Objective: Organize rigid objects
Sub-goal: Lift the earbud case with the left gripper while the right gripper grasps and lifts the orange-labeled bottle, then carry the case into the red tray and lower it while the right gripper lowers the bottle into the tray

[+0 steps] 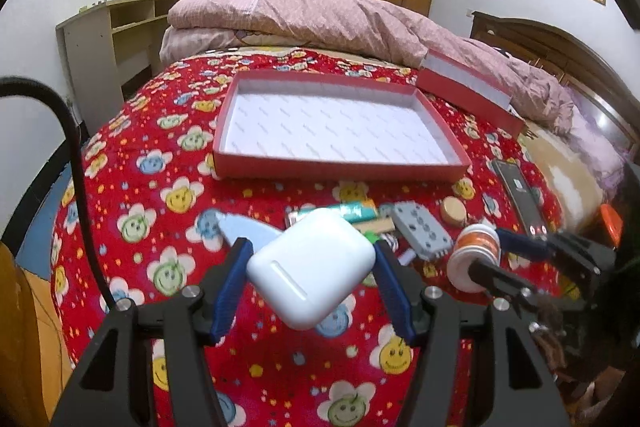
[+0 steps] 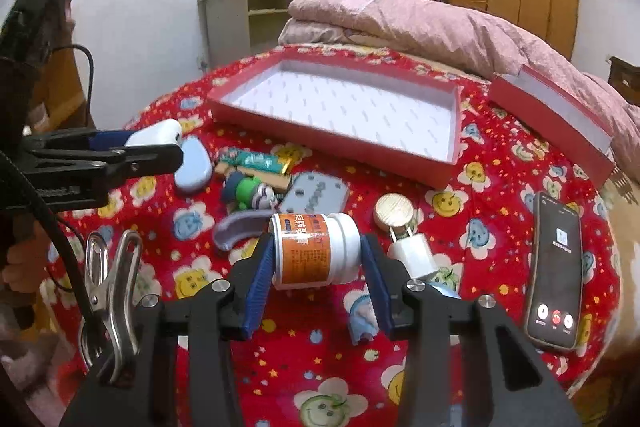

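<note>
The left gripper (image 1: pixel 312 267) is clamping a glossy white rounded plastic earbud case (image 1: pixel 314 273) and holding it clear of the red flower-print blanket (image 1: pixel 256 367), probably for carrying to the empty shallow red cardboard tray (image 1: pixel 340 169) at twelve o'clock. The right gripper (image 2: pixel 318 267) is pinching one white orange-labelled pill bottle (image 2: pixel 314 253) lying sideways. One tray, one red lid (image 2: pixel 552 119) at two o'clock, and one black phone (image 2: pixel 556 275) at three o'clock are lying there.

Black gripper (image 2: pixel 318 277) frames, blue ribbed pads (image 2: pixel 258 291), silver screws (image 2: pixel 415 283).
</note>
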A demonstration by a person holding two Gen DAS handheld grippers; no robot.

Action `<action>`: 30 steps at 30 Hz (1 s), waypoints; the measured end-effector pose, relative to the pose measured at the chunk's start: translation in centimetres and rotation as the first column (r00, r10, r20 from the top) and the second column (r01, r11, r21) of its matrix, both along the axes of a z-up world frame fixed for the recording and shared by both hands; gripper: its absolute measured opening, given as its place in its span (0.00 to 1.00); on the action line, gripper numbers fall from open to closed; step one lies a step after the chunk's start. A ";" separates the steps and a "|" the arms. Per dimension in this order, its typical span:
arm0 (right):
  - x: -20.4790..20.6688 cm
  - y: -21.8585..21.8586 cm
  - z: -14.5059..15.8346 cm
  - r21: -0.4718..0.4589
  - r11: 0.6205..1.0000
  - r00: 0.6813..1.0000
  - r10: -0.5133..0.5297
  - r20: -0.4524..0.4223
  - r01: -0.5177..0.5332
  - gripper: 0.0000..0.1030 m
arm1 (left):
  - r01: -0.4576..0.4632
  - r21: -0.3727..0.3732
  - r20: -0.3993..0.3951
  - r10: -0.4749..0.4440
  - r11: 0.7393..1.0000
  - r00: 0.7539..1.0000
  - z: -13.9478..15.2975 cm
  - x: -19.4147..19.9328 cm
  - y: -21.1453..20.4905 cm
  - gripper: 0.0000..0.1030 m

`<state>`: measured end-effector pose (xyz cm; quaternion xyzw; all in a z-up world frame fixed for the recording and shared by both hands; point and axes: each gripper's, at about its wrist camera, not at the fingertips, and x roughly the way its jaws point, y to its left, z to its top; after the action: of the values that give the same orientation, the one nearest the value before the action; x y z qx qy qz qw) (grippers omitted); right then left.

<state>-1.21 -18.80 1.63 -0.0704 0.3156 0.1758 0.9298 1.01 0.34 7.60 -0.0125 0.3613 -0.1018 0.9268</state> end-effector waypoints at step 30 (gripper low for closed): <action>11.2 -1.6 2.6 0.144 0.962 0.972 -0.227 -0.062 0.234 0.43 | -0.065 -0.002 -0.063 0.065 0.998 0.996 2.1 12.2 -1.8 0.63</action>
<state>10.01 -20.42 4.25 0.0412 0.3281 0.0913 0.9393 13.21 -1.44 9.66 -0.0293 0.3894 -0.0717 0.9178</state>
